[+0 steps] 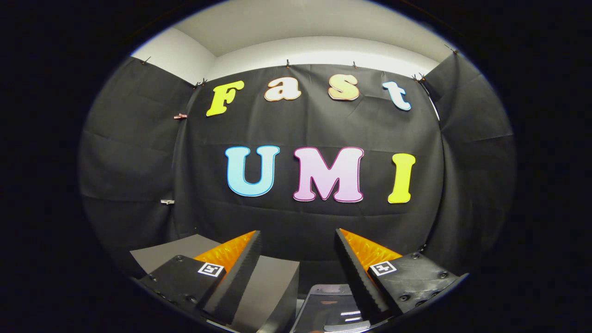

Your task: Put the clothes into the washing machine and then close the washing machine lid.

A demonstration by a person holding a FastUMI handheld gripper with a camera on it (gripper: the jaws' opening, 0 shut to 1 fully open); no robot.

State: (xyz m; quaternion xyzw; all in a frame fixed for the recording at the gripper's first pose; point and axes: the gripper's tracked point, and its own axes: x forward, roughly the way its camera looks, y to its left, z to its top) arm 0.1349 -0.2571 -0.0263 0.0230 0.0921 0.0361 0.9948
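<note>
My gripper (298, 240) is held high and points at the booth's back wall, its two fingers spread wide apart with nothing between them. Low down between the fingers I see a dark glossy panel with a pale rounded rim (330, 307); it may be the top or lid of the washing machine, but I cannot tell for sure. No clothes are in sight.
A grey box-shaped block (270, 289) stands just beyond the left finger, next to the glossy panel. Black cloth hangs on the back and both side walls, with a white wall (319, 48) and ceiling above it.
</note>
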